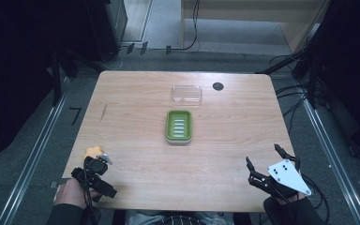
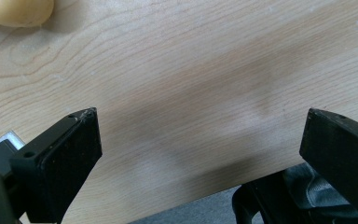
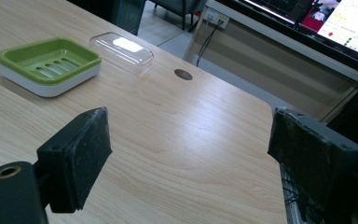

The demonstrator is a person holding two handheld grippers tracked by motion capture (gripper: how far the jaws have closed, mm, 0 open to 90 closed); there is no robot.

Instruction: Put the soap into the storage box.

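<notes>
A green soap dish (image 1: 178, 125) on a white base sits at the middle of the wooden table (image 1: 136, 93). A clear plastic lid (image 1: 186, 93) lies just behind it. The right gripper view shows the dish (image 3: 49, 63) and lid (image 3: 121, 51) far ahead to the left. A small yellow-orange lump (image 1: 93, 151) rests near the front left corner. Just behind it, my left gripper (image 1: 96, 163) stands open over bare wood (image 2: 200, 126), with the lump (image 2: 16, 11) off its left jaw. My right gripper (image 1: 263, 155) hovers open and empty at the front right (image 3: 191, 126).
A round dark hole (image 1: 218, 86) marks the table's far right, also seen in the right gripper view (image 3: 182, 74). The table's front edge runs under the left jaws, with dark cloth (image 2: 307, 186) below. Cables lie on the floor behind the table and to its right (image 1: 300, 101).
</notes>
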